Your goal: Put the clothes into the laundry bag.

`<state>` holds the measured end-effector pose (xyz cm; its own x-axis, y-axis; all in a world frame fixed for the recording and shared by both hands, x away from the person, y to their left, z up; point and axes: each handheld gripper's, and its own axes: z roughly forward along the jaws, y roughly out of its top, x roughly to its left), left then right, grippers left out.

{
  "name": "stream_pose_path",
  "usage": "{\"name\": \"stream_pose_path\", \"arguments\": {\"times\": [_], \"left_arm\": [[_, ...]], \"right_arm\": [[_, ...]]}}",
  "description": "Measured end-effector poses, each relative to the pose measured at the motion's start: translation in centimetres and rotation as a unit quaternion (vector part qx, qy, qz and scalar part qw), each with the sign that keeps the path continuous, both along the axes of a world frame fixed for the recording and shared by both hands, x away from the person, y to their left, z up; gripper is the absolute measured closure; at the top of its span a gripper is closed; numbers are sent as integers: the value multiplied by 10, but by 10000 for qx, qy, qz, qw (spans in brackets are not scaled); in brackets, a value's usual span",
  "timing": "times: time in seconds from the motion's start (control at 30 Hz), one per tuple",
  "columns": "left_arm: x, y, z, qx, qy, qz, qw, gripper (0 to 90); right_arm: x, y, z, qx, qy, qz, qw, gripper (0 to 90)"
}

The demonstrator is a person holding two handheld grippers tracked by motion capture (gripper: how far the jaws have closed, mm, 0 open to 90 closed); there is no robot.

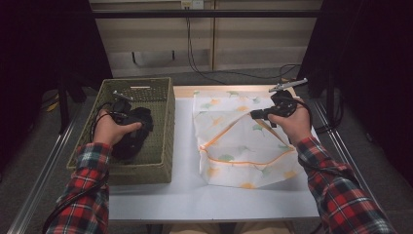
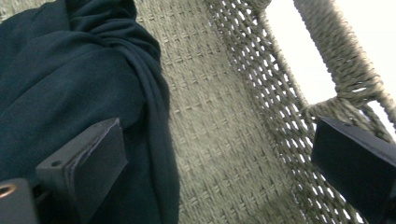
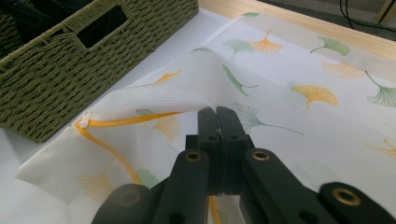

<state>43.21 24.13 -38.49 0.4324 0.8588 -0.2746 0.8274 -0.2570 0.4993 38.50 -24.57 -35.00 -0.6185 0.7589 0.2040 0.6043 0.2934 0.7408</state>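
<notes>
Jaws of our right gripper point(image 3: 217, 114) are clenched tight on the top edge of the mesh laundry bag point(image 3: 289, 107), lifting that edge so the orange-trimmed mouth gapes toward the basket point(image 3: 60, 70). In the right gripper view the pinched fabric itself is hidden between the jaws; we see only the fold running off to the left and a strip of orange trim beneath. From the high view the right gripper point(image 1: 265, 114) sits over the bag point(image 1: 243, 146), which lies on the white table point(image 1: 185, 190) just right of the basket point(image 1: 160, 122); our hand covers most of the tool.

Our left gripper point(image 1: 130, 127) is down inside the basket, and its jaws stand wide apart, released. In the left gripper view one jaw rests against a dark garment point(image 2: 70, 74), the other is near the woven wall point(image 2: 261, 74) by the handle opening; whether that jaw touches the wall we cannot tell. The garment point(image 1: 139, 134) reads as a dark heap in the high view, too shadowed to tell what kind of clothing it is, and partly covered by our left hand point(image 1: 109, 129). What else lies in the basket is hidden by the heap and by the near wall.
</notes>
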Motion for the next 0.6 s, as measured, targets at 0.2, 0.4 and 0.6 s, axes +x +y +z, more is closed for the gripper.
{"name": "stream_pose_path", "arguments": {"times": [0.2,0.4,0.6], "left_arm": [[0,2,6,37,-43,25,10000,34],[1,8,12,75,-147,131,9998,34],[4,19,14,148,-169,164,9996,42]], "right_arm": [[0,0,0,-2,6,14,10000,900],[0,1,1,-42,23,-29,10000,900],[0,2,0,-57,-1,20,10000,900]]}}
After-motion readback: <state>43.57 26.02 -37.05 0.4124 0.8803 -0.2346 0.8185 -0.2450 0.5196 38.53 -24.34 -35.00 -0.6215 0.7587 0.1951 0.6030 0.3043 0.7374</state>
